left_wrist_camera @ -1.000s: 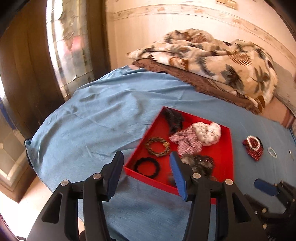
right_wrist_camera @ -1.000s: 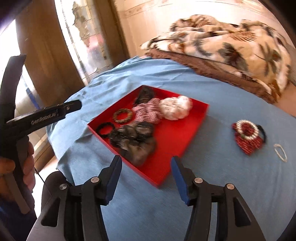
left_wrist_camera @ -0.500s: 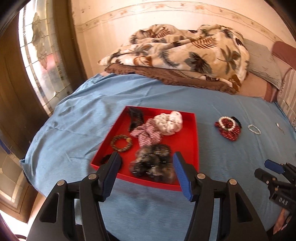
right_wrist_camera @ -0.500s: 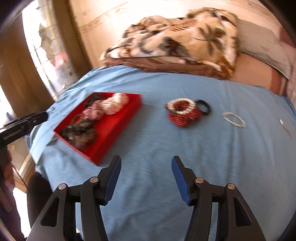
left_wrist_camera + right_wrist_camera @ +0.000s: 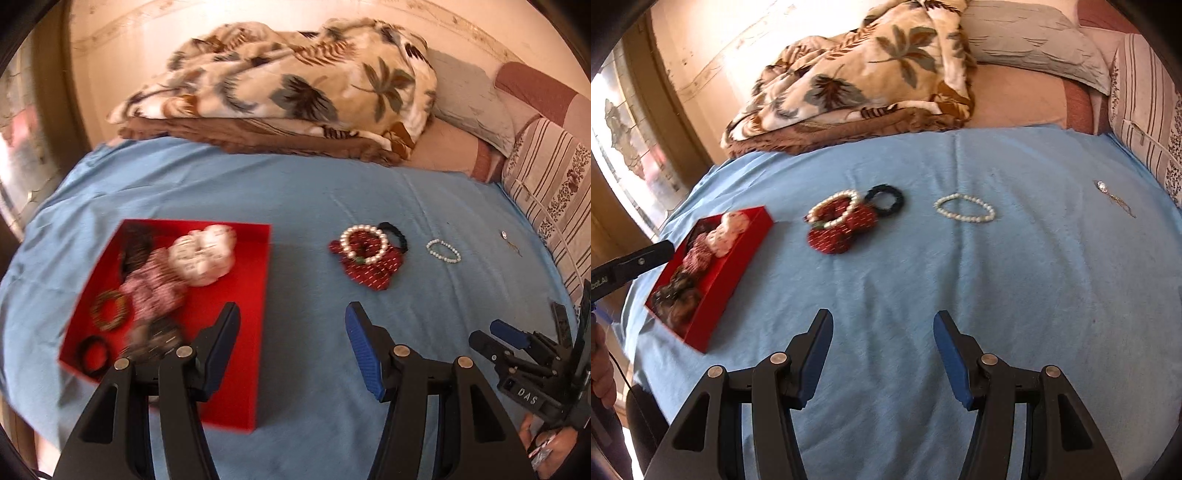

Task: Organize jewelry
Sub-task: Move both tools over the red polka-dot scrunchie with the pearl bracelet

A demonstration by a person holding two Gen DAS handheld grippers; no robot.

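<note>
Left gripper [image 5: 291,321]: jaws spread wide, nothing held, poised above the blue sheet [image 5: 314,192] beside the red tray [image 5: 236,406]. Right gripper [image 5: 882,328]: jaws equally wide, nothing held, over bare sheet.

The tray sits near the sheet's left edge and holds scrunchies and bangles, blurred in the left view. Toward the sheet's middle lies a red scrunchie [image 5: 834,236] with a large pearl bracelet [image 5: 834,208] on it and a dark band [image 5: 886,199] touching. A small pearl bracelet [image 5: 964,208] lies apart to the right, and a pendant [image 5: 1108,194] nearer the right edge. A folded leaf-print blanket [image 5: 280,85] lines the far edge against the wall.
</note>
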